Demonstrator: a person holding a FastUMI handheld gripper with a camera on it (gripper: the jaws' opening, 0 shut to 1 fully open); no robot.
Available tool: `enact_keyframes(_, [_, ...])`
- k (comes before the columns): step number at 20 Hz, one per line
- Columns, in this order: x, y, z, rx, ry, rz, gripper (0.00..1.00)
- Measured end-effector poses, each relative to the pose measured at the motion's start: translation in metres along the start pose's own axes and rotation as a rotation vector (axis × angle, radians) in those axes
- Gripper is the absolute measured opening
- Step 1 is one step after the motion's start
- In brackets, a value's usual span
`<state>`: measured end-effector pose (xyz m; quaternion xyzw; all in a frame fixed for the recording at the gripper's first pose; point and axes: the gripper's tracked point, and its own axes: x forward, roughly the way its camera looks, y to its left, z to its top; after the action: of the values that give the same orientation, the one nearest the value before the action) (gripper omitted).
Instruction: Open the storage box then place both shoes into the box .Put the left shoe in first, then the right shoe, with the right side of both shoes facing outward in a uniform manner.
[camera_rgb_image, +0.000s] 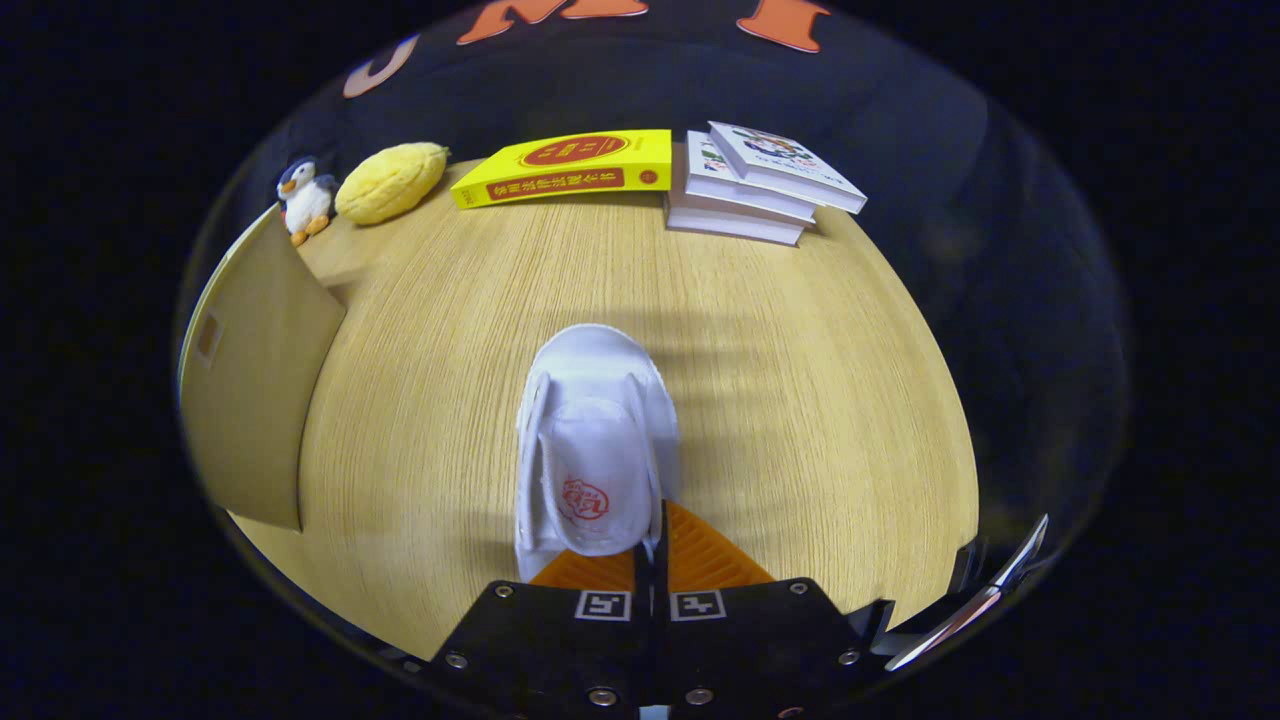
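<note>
I have the claw (650, 555) clenched on the heel end of a white shoe (592, 440), both fingers (700, 560) brought nearly together with the back rim of the shoe nipped between them, and the shoe running straight ahead of the fingers, toe pointing away over the wooden table (800, 400). Off to the left of the claw and slightly ahead stands a brown cardboard panel (255, 400), which I take to be part of the storage box or its raised lid, though I cannot tell which from here, and I cannot see into any opening. My main worry is the grip itself: I am pinching a thin, soft edge at one end, so the toe could droop or swing as I turn left, and the shoe might twist or slip free. The second risk is orientation; I cannot tell whether this is the left or right shoe, and a careless swing would leave the wrong side facing outward. The third is clipping the cardboard with the toe, which could knock the panel shut or shove the box. The yellow book (565, 168), the stacked books (760, 180), the yellow plush (392, 182) and the penguin toy (305, 198) sit well beyond the fingers, out of harm's way, I judge.
</note>
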<state>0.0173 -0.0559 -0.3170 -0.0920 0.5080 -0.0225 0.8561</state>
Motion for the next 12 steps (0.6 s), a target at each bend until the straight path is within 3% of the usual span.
enact_keyframes(2, [0.000,0.000,0.000,-0.005,0.004,0.018,0.00])
enact_keyframes(6, [-0.007,0.007,0.017,0.149,-0.052,0.082,0.00])
enact_keyframes(12, [-0.029,0.035,0.053,0.182,-0.168,0.164,0.00])
